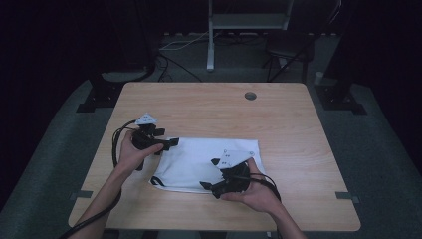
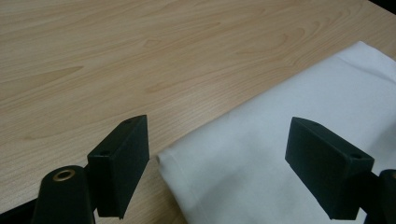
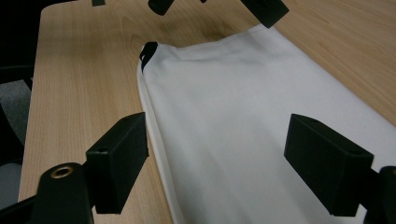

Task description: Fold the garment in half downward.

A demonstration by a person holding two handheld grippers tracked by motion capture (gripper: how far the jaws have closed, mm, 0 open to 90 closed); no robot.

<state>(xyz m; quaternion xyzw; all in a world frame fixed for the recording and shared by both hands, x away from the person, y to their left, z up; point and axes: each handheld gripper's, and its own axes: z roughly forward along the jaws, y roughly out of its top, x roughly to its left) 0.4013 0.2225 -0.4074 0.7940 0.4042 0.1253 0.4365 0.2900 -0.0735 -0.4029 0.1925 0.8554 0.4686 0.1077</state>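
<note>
High view showed a white cloth [image 1: 199, 162] lying flat near the front of the table [image 1: 288, 119], a black loop at its front-left corner. It looked light, soft and limp, best pinched at a corner or hem. The left gripper [image 1: 171, 143] hovered at the far-left corner, jaws wide, nothing held. The right gripper [image 1: 211, 186] stood equally wide over the near edge, empty.

A dark lab: bare wooden table [image 1: 278, 114], floor cables [image 1: 179, 45].
</note>
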